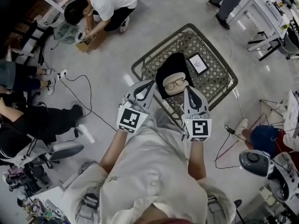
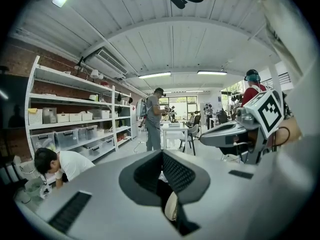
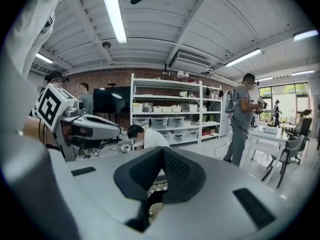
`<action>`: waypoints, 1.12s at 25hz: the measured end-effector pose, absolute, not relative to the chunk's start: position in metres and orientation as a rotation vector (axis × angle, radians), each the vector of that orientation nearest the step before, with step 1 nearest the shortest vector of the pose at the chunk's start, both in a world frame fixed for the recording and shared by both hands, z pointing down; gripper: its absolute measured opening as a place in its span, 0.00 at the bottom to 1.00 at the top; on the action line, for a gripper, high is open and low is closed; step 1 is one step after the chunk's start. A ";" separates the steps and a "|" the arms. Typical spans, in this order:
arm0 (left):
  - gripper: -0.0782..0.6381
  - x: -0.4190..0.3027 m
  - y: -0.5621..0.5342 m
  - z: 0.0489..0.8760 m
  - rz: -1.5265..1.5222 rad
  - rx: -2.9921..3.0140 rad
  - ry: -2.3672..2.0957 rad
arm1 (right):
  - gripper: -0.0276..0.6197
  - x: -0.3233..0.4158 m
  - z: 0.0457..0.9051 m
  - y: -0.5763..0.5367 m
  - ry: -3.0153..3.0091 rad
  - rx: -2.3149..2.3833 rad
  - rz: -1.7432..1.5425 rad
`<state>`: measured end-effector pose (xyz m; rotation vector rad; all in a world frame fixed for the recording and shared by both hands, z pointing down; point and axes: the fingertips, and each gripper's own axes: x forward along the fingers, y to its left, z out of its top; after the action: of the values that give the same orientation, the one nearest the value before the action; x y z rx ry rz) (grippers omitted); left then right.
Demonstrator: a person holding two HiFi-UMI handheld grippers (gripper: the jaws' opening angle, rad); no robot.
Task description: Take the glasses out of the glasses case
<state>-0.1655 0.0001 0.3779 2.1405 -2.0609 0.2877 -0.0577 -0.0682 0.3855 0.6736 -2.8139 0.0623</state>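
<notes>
- The left gripper (image 1: pixel 149 83) is just left of the glasses case (image 1: pixel 173 65). Its jaws are closed tip to tip with nothing between them.
- The right gripper (image 1: pixel 187 88) is just right of the case, its jaws likewise pressed together and empty.
- The case lies open between the two gripper tips, with its black lid tipped back on the far side.
- The glasses (image 1: pixel 174 84) sit in the case's cream lower half, lenses up.
- A small framed card (image 1: pixel 197 63) lies just beyond the case, to its right.
- The wire mesh table (image 1: pixel 219 80) carries the case and card.
- Well beyond the case to the left, a person in a white shirt (image 1: pixel 105 3) crouches over a cardboard box (image 1: pixel 88 42).
</notes>
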 end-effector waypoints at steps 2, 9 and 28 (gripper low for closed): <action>0.13 -0.165 -0.013 0.383 0.308 2.133 -2.047 | 0.05 -0.058 0.392 -0.081 -2.807 0.665 0.084; 0.13 -0.153 -0.054 0.414 0.382 2.111 -1.931 | 0.05 -0.053 0.430 -0.117 -2.759 0.640 0.219; 0.13 -0.115 -0.108 0.500 0.587 2.205 -1.559 | 0.05 -0.021 0.529 -0.134 -2.537 0.758 0.457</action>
<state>-0.1145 -0.1081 0.5005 2.2051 -1.5590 0.5870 -0.0208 -0.1335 0.5288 0.7581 -2.5375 0.4565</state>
